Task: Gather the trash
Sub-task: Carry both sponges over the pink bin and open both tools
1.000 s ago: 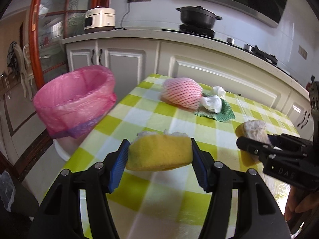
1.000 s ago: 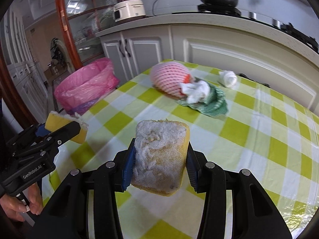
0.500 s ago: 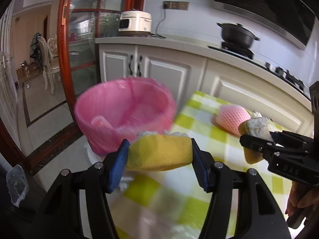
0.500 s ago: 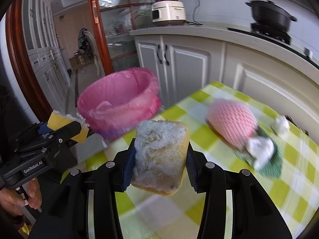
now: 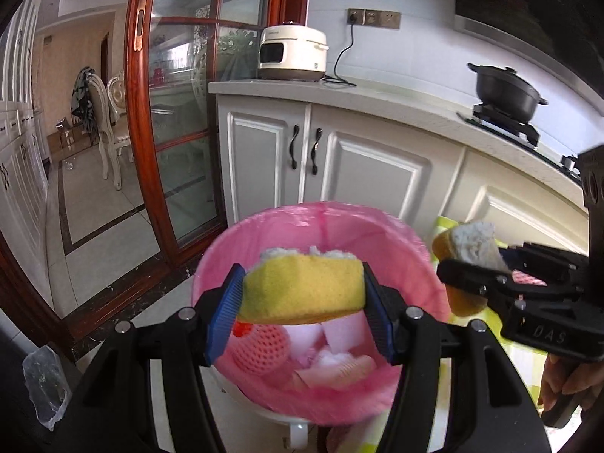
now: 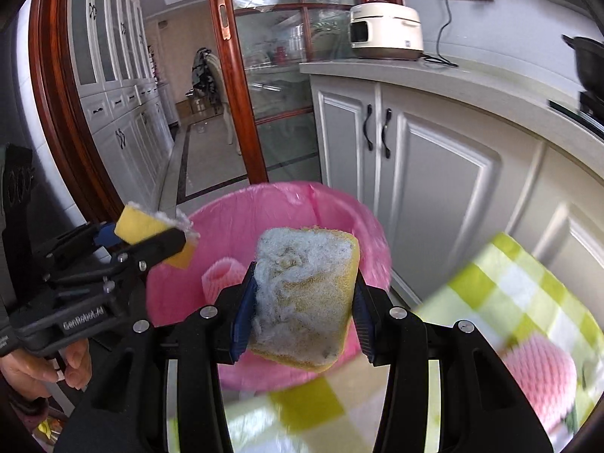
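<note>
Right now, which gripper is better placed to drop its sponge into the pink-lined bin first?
Left. The left gripper holds its yellow sponge in front of the pink-lined bin's opening. The right gripper's worn sponge sits nearer the checked table's side.

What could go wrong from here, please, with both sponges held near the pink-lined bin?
1. The right tool holds its worn sponge near the bin's rim beside the checked tablecloth; released now, it might miss.
2. The left tool and its yellow sponge sit close alongside; the tools could bump.
</note>
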`<action>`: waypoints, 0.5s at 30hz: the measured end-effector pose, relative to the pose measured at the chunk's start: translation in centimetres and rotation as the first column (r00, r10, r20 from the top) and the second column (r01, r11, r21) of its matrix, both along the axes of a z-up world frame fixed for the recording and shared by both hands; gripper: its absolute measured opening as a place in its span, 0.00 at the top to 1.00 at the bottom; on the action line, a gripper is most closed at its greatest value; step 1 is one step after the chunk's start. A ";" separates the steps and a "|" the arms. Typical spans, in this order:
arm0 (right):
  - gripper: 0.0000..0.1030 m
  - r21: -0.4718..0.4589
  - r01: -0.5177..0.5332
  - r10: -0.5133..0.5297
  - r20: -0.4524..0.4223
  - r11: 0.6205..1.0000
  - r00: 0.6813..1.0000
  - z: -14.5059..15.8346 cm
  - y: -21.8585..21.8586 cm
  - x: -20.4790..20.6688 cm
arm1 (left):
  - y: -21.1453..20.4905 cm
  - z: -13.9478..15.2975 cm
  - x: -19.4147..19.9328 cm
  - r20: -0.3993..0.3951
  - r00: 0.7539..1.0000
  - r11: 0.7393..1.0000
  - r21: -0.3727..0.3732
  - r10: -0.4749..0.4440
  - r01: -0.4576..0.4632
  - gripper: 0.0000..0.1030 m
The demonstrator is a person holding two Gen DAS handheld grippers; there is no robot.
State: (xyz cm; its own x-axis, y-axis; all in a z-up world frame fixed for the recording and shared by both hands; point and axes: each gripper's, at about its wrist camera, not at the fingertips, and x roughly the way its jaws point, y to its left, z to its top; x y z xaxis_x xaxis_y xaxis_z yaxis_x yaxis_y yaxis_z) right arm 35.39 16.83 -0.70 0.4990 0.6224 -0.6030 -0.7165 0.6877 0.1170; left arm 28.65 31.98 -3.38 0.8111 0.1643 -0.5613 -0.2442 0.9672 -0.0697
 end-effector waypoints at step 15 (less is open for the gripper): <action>0.28 0.022 -0.061 0.061 0.003 0.998 0.998 -1.4 2.6 3.6 | 2.8 -1.6 1.1 0.012 0.998 0.998 -0.018 0.054 -0.053 0.22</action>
State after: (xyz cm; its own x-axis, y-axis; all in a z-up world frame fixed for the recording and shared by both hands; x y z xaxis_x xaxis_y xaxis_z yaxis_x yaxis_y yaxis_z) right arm 38.94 19.47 -2.12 0.4611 0.6648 -0.5877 -0.7573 0.6400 0.1299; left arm 29.76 34.73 -5.01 0.8082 0.1980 -0.5546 -0.2946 0.9514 -0.0896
